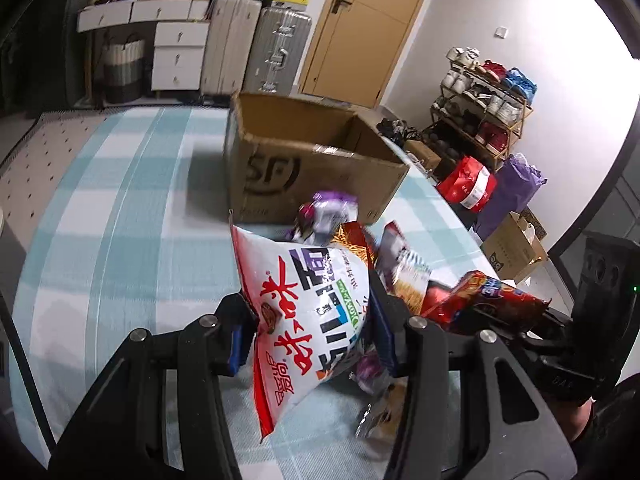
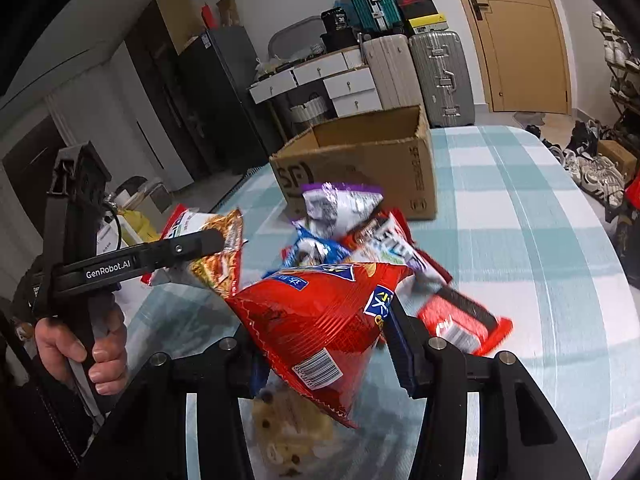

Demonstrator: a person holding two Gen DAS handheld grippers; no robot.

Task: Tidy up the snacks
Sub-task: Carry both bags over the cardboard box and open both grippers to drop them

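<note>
My left gripper [image 1: 312,332] is shut on a white snack bag with red characters [image 1: 304,312] and holds it above the table. It shows from the side in the right wrist view [image 2: 208,240], with the bag [image 2: 218,252] in it. My right gripper [image 2: 324,344] is shut on a red crinkled chip bag [image 2: 320,320], seen at the right in the left wrist view [image 1: 480,300]. An open cardboard box [image 1: 304,160] [image 2: 360,168] stands beyond a pile of loose snacks: a purple-white bag [image 2: 340,204], a blue bag [image 2: 316,248] and a red-black bag [image 2: 460,316].
The table has a blue and white checked cloth [image 1: 120,200] [image 2: 520,220]. A clear cookie pack [image 2: 288,432] lies under my right gripper. Suitcases [image 1: 256,48], white drawers [image 1: 176,56] and a wooden door [image 1: 368,28] stand behind; a shoe rack [image 1: 484,108] is at the right.
</note>
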